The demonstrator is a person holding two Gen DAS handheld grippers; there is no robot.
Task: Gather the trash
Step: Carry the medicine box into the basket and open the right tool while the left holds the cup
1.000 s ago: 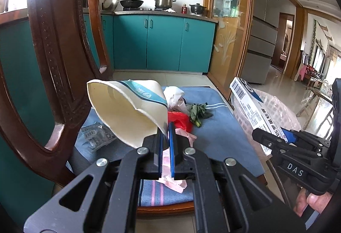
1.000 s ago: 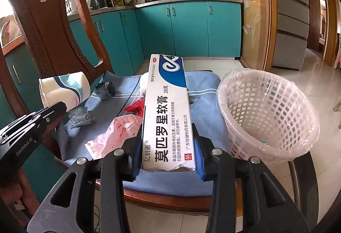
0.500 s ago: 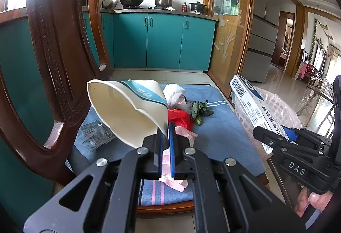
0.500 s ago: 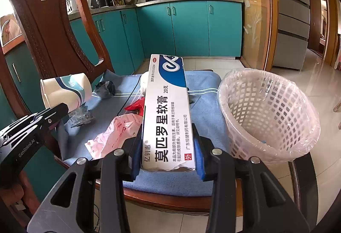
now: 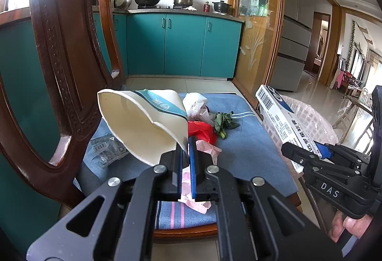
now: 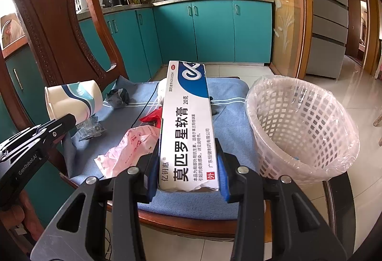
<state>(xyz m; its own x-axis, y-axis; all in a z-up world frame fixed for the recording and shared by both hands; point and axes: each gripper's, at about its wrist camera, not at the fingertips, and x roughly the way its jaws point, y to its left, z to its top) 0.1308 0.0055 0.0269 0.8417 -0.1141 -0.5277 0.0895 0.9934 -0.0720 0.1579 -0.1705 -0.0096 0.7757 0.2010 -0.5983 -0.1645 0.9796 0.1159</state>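
trash: left jaws pinch crushed paper cup (image 5: 143, 122), right jaws clamp ointment box (image 6: 188, 132) hiding litter behind.

Left wrist view taken from behind left gripper (image 5: 187, 148), tilted down, close over blue cloth chair cushion (image 5: 248, 141). Right wrist view taken from behind right gripper (image 6: 188, 165), tilted down, same cushion close. Both faced toward teal kitchen cabinets (image 6: 214, 29). Cushion, cabinets, white lattice plastic basket (image 6: 300, 127) shared.
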